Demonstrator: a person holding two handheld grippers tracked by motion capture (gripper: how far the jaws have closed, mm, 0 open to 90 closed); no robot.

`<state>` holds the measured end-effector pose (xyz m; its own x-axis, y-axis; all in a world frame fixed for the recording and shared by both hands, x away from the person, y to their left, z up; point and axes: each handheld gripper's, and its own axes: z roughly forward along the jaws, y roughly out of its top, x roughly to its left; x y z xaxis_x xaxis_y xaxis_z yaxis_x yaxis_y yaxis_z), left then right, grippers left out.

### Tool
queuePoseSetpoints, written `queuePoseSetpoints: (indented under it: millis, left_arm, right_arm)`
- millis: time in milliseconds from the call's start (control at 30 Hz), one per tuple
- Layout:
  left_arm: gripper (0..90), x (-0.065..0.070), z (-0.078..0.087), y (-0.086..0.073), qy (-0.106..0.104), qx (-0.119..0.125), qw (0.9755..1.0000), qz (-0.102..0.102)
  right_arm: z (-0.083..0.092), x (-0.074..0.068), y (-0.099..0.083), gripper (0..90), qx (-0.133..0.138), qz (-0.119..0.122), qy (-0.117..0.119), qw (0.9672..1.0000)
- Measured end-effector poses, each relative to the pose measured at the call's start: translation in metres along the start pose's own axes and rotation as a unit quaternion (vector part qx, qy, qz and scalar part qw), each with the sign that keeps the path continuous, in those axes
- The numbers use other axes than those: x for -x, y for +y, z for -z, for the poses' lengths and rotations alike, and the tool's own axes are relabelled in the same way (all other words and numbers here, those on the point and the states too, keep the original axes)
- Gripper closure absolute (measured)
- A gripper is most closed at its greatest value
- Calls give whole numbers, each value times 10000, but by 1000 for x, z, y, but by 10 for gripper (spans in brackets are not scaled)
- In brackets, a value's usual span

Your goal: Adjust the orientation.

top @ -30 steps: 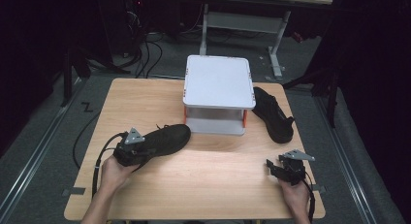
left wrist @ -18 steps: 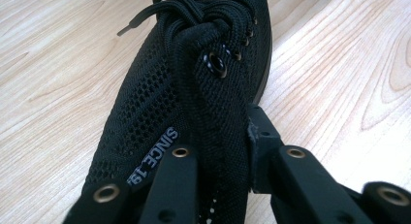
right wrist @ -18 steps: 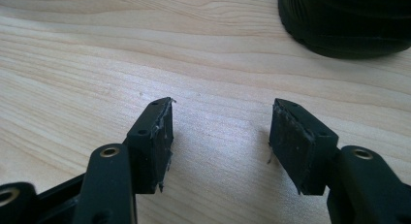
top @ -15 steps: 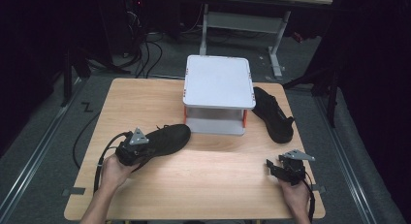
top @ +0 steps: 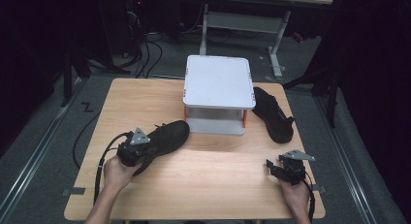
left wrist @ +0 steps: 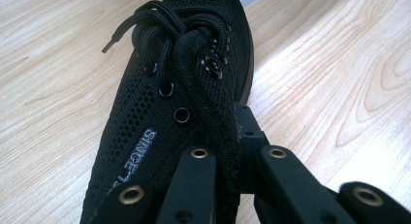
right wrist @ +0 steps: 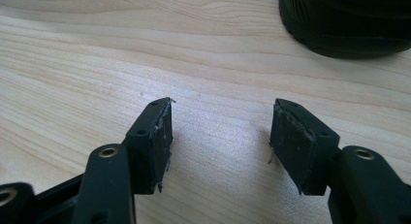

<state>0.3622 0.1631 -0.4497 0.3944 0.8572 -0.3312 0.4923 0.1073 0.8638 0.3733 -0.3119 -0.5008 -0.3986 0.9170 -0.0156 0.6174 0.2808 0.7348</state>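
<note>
Black mesh shoe (left wrist: 165, 112) pinched by left tongs (left wrist: 228, 158); right tongs (right wrist: 220, 136) spread, empty

Stuff you can't really see

Left shoe's (left wrist: 160, 132) heel runs off the bottom edge; its side lettering (left wrist: 133, 158) is partly cut off, and the other shoe (right wrist: 346, 23) is clipped at top.

L tool (top: 137, 147) on shoe (top: 162, 138); R tool (top: 286, 169) apart, 2nd shoe (top: 273, 113) by stand (top: 219, 94).
</note>
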Motion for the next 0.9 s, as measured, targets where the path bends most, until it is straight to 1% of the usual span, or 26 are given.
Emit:
queuePoseSetpoints:
  millis: [233,333,533,600,667,733,833,867,900]
  left_arm:
    - [885,8,3,1,100,93,9999,86]
    - [884,12,4,1,128,112,9998,83]
    - [885,20,9,3,184,194,9995,178]
    - [885,23,9,3,201,204,9994,180]
    - [885,26,10,3,198,217,9994,171]
    - [885,32,10,3,169,240,9992,257]
    - [885,36,10,3,153,191,9994,262]
    - [885,38,9,3,150,197,9993,294]
    - [885,42,8,3,150,174,9993,291]
  right_arm:
    - [0,0,0,401,-2,8,11,10000]
    - [0,0,0,399,-5,11,10,10000]
    - [0,0,0,396,-8,15,11,10000]
    - [0,0,0,425,-3,18,9,10000]
    - [2,1,-1,492,40,-12,-36,10000]
    - [3,2,-2,517,49,-69,-26,10000]
    - [4,2,-2,531,81,-69,2,9999]
    - [4,2,-2,531,81,-69,2,9999]
    - [4,0,-3,539,108,44,22,9999]
